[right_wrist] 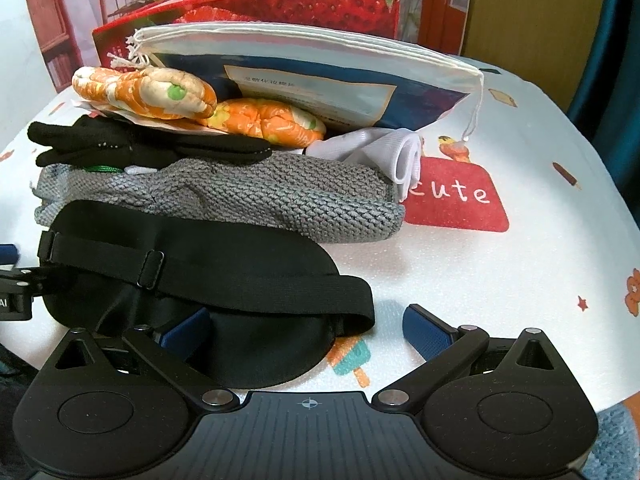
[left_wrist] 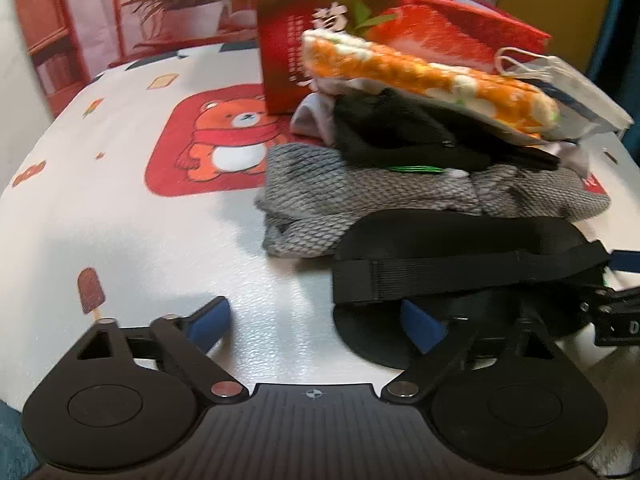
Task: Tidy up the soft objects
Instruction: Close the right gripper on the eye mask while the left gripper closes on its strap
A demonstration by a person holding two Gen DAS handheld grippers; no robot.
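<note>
Left tool (left_wrist: 316,322): released, jaws wide, right pad at the eye mask's edge.
Right tool (right_wrist: 308,330): released, left pad over the mask, right pad above bare table (right_wrist: 520,272).
Eye mask (right_wrist: 208,280): black, strap up, nearest, flat on table.
Grey knit (right_wrist: 240,196): just behind, touching mask.
Black gloves (right_wrist: 132,148): on the knit.
Orange pad (left_wrist: 424,80): atop gloves.
White cloth (right_wrist: 384,152): rolled, beside knit.
Pouch (right_wrist: 320,76): leaning behind.
Red box (left_wrist: 320,28): farthest.

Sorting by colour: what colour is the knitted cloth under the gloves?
Grey, a mottled knit; the knitted cloth shows best in the right wrist view.
</note>
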